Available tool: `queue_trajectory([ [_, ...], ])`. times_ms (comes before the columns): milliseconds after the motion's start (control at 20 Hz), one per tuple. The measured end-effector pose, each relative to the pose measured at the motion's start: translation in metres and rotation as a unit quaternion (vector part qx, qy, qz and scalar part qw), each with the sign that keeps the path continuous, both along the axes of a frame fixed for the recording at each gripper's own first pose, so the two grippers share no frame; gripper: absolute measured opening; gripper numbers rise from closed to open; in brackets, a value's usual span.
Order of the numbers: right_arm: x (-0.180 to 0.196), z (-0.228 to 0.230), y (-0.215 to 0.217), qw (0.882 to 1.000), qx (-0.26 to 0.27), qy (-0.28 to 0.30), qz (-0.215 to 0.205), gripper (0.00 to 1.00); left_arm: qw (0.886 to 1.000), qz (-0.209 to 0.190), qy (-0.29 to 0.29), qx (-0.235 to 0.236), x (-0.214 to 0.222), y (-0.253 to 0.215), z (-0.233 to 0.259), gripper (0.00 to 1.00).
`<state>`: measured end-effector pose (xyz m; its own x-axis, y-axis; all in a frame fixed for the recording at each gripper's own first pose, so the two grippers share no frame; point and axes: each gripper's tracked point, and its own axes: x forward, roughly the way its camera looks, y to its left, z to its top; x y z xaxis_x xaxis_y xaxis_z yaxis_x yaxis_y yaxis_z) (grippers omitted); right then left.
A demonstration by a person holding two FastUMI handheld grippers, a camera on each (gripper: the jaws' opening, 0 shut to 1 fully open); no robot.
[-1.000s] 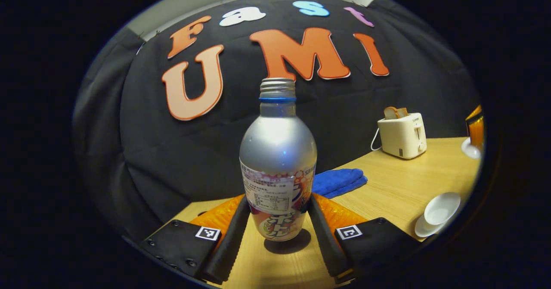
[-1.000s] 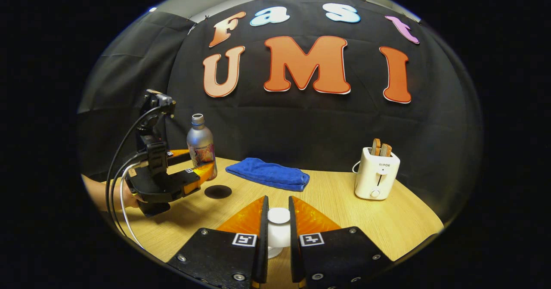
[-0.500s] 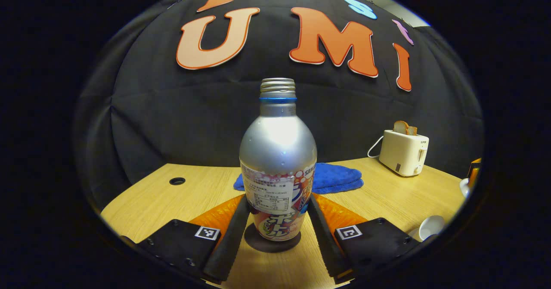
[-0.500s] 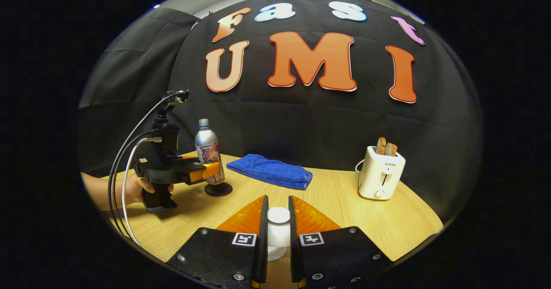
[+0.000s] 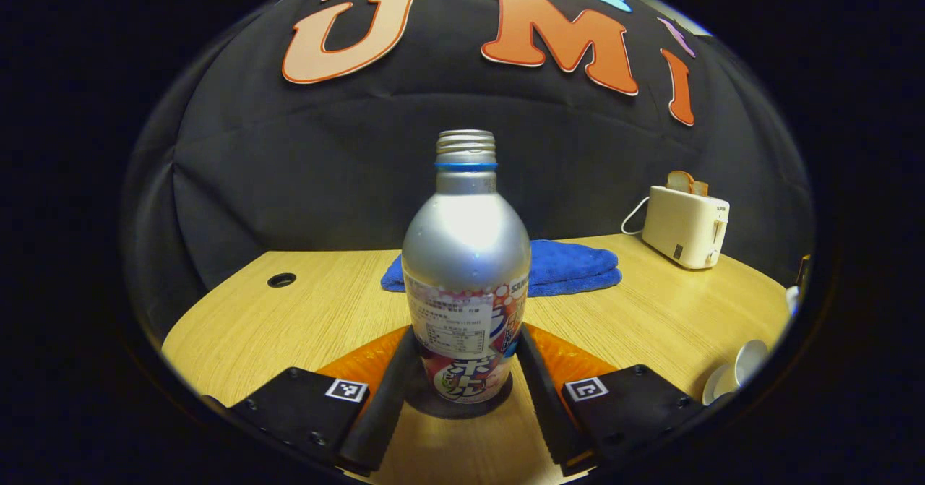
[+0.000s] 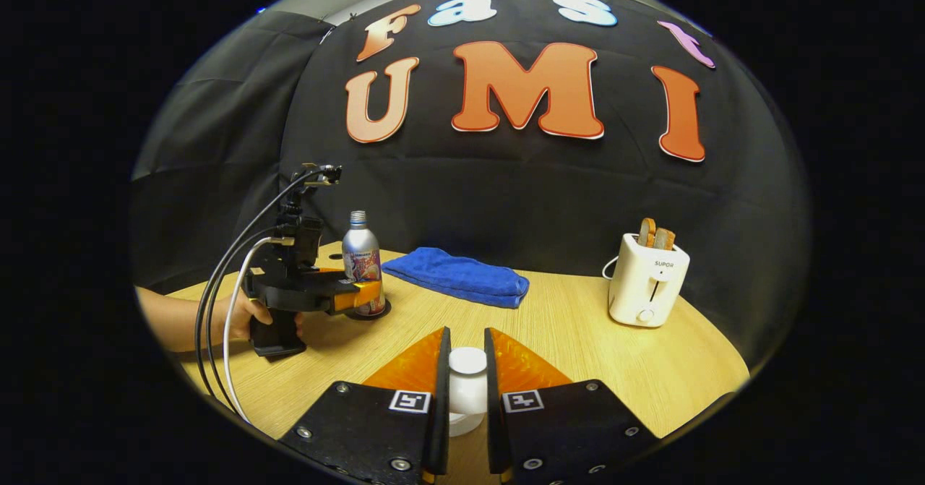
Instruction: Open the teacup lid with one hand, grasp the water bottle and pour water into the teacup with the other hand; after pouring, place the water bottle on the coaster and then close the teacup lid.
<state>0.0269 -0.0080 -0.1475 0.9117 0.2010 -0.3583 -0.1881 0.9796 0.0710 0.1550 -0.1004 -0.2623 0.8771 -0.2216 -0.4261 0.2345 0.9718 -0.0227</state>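
The silver water bottle (image 5: 466,254) stands upright on the dark round coaster (image 5: 433,407), and my left gripper (image 5: 466,340) is shut on its labelled lower body. In the right gripper view the same bottle (image 6: 360,257), coaster (image 6: 383,311) and left gripper (image 6: 359,295) are at the far left, held by a hand (image 6: 249,316). My right gripper (image 6: 467,348) is shut on the white teacup lid (image 6: 467,391), which is held off the table. The open white teacup (image 5: 749,361) sits on its saucer (image 5: 714,387) at the right edge of the left gripper view.
A folded blue towel (image 6: 457,277) lies at the back of the wooden table (image 6: 578,348). A white toaster (image 6: 647,281) with bread slices stands at the right. A small round hole (image 5: 280,280) is in the tabletop at the far left.
My left gripper has carried the bottle down and over to the coaster and set it on it, now upright. The right gripper has kept its hold on the lid, almost still.
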Motion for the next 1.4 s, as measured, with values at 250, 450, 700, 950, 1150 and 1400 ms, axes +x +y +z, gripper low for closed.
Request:
queue_trajectory([
  [250,-0.002,-0.015,0.01,1.0,0.003,0.019,0.01,0.22,1.0,-0.002,0.011,-0.002,-0.008,0.005,0.0,0.9],
  [450,-0.003,-0.029,0.018,0.999,0.004,0.03,0.013,0.22,1.0,-0.009,-0.002,-0.006,-0.017,0.01,0.016,0.94],
  [700,0.0,-0.045,0.028,0.999,0.008,0.043,0.014,0.22,1.0,-0.017,-0.023,0.0,-0.036,0.019,0.038,0.94],
  [950,0.0,-0.056,0.028,0.999,0.005,0.053,0.005,0.22,0.999,-0.018,-0.038,-0.002,-0.053,0.024,0.056,0.94],
  [1150,-0.002,-0.056,0.028,0.999,-0.007,0.048,0.004,0.26,0.999,-0.021,-0.045,-0.015,-0.07,0.022,0.066,0.94],
  [1400,-0.005,-0.027,0.027,1.0,-0.01,0.004,-0.005,0.45,0.996,-0.016,-0.086,-0.013,-0.088,0.023,0.1,0.94],
])
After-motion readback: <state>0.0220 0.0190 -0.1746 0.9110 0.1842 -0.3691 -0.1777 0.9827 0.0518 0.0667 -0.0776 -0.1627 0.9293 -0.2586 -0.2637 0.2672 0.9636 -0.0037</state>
